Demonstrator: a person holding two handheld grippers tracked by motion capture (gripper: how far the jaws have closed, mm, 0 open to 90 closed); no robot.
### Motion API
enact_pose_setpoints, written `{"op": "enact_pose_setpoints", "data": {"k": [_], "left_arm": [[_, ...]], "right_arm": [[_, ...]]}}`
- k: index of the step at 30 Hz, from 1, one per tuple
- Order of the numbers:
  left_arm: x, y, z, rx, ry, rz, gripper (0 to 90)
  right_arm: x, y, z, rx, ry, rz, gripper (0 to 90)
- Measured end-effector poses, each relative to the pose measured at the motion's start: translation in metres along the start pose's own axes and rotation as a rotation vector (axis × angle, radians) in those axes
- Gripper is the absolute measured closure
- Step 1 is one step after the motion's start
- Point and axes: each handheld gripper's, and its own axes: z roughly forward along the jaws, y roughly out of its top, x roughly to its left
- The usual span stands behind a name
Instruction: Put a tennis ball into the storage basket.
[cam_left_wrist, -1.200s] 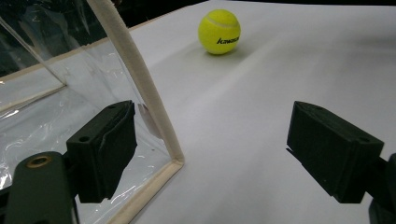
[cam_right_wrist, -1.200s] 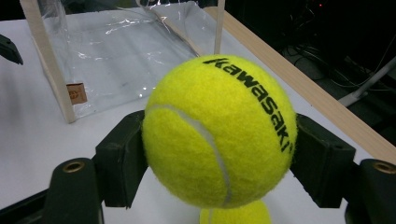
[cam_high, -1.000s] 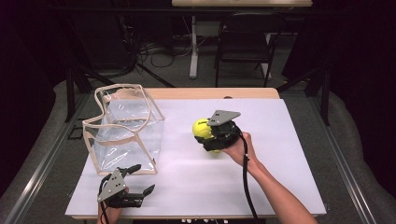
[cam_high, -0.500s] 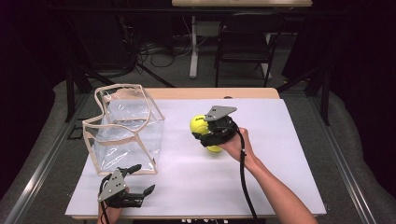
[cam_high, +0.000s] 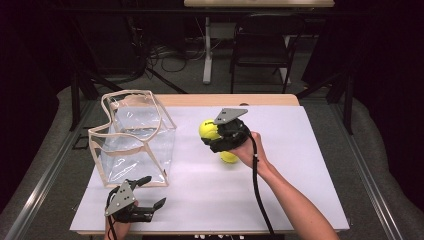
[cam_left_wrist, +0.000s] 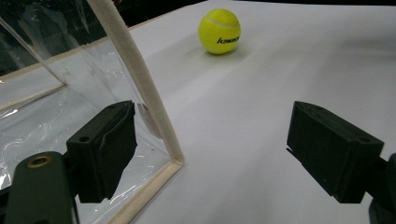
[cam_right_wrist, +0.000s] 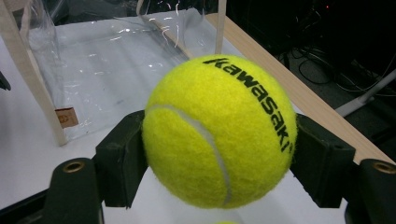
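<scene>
A white table (cam_high: 300, 190) takes up most of the high view, with a strip of bare wood along its far edge. On its left part stands a clear plastic bag (cam_high: 134, 139) with cream-coloured trim, its mouth open upward and its walls sagging unevenly; a small brown tag sits low on one trimmed edge in the right gripper view.

Near the middle of the table, the right gripper (cam_high: 216, 135) is held above the surface by the person's right hand (cam_high: 246, 149), whose forearm comes in from the near right. Its two black jaws pinch a yellow-green tennis ball (cam_right_wrist: 219, 130), one pad pressed against each side, and the ball is lifted clear of the table. The held ball bears black lettering across its upper right face and hangs to the right of the bag, near its open side.

The left gripper (cam_high: 150, 195) rests at the near left edge of the table, just in front of the bag's near corner. Its jaws stand spread wide with nothing between them; in the left gripper view one jaw sits just beside the bag's trimmed corner.

A second tennis ball (cam_high: 229, 157) lies on the table just beneath and to the near side of the right gripper, partly hidden by the hand
</scene>
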Motion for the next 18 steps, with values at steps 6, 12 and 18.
{"op": "enact_pose_setpoints", "data": {"k": [6,12,18], "left_arm": [[0.0,0.0,0.0,0.001,0.003,0.003,16.0],[0.0,0.0,0.001,0.0,0.002,0.001,16.0],[0.0,0.0,0.001,0.001,0.004,0.003,16.0]], "right_arm": [[0.001,0.009,0.003,-0.004,0.011,-0.004,26.3],[0.003,0.015,0.006,-0.003,0.014,-0.014,26.3],[0.002,0.02,0.008,-0.002,0.015,-0.021,26.3]]}}
